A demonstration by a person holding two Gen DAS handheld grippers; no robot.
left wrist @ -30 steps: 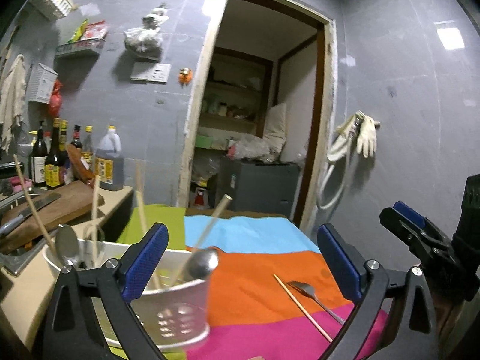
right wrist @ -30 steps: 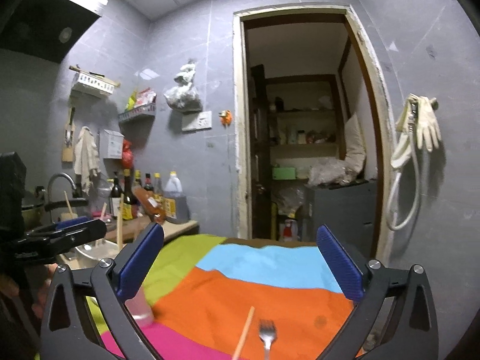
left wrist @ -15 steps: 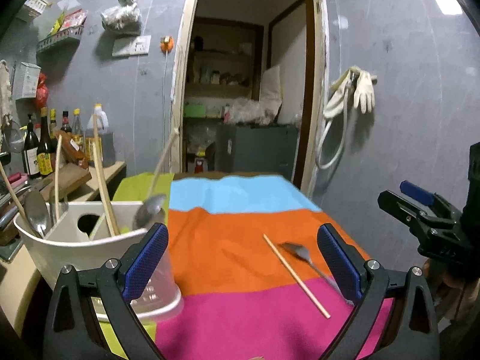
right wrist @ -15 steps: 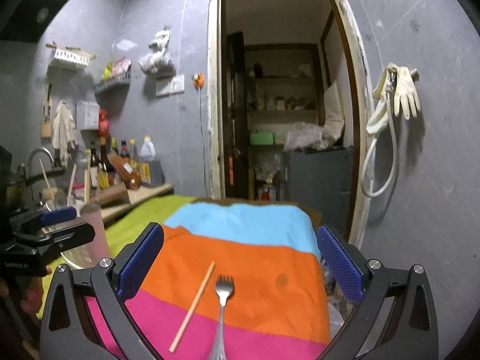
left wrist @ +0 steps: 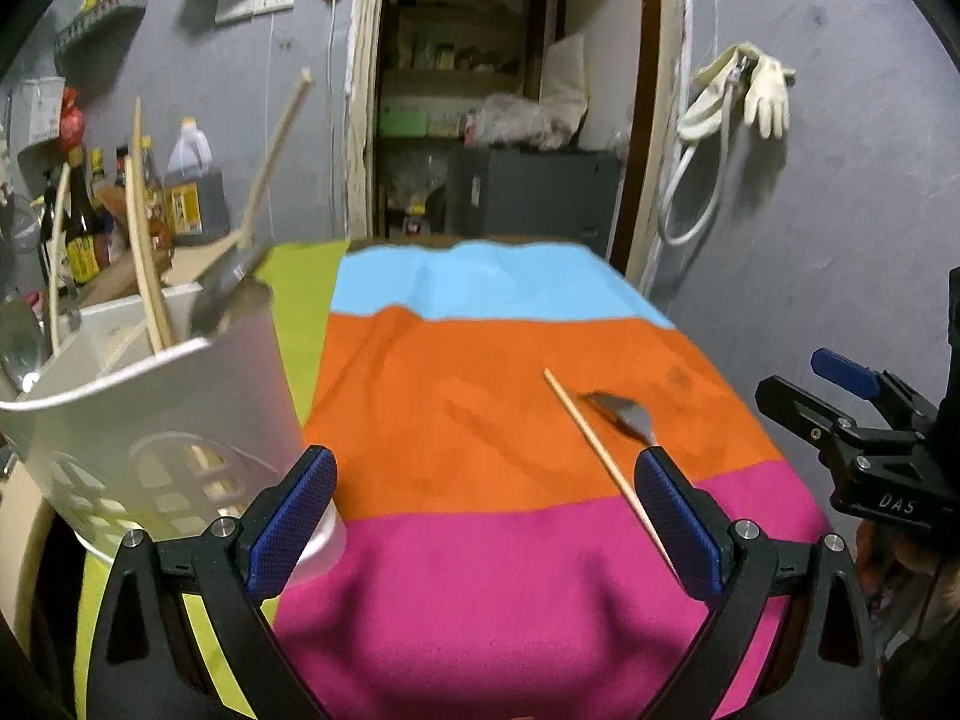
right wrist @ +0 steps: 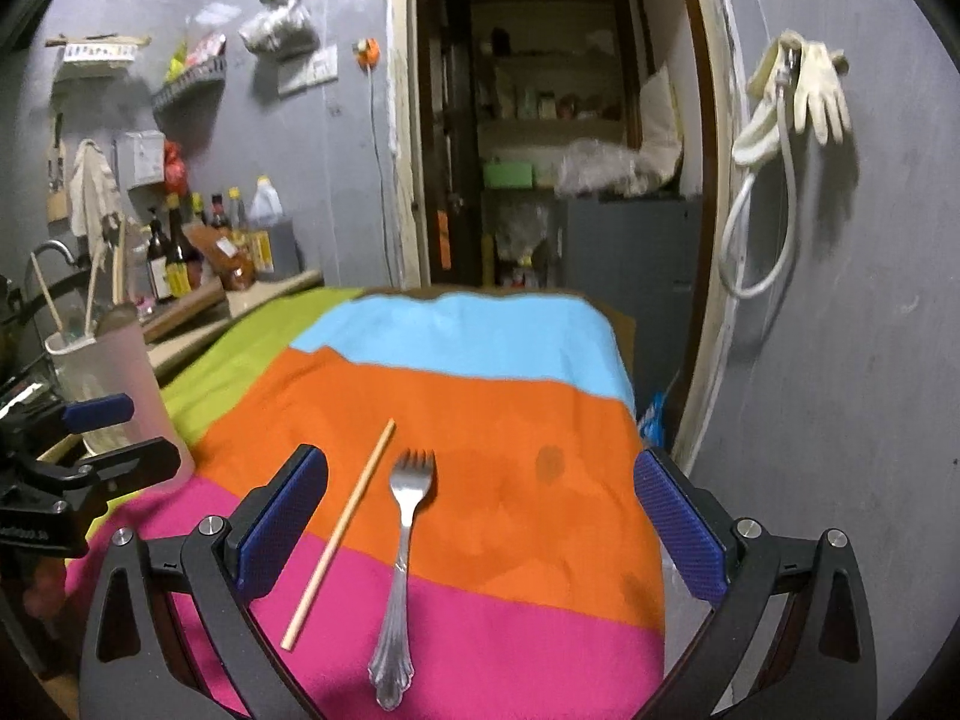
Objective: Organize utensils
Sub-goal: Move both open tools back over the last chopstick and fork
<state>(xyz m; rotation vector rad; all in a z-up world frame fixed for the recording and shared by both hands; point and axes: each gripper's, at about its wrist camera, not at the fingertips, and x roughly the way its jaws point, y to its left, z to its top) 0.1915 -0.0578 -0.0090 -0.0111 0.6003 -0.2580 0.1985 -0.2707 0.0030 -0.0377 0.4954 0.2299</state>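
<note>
A silver fork and a single wooden chopstick lie side by side on the striped cloth, right in front of my open, empty right gripper. In the left wrist view the chopstick and the fork lie to the right. A white utensil holder with chopsticks and spoons stands at the cloth's left edge, just ahead-left of my open, empty left gripper. The holder also shows in the right wrist view.
A counter with sauce bottles and a cutting board lies at the left behind the holder. An open doorway to a storage room is straight ahead. Gloves and a hose hang on the right wall. The cloth's right edge drops off.
Both grippers have tilted down and pulled back toward the near end of the cloth. The fork and chopstick now lie fully in view in front of the right gripper. Both grippers stay open.
</note>
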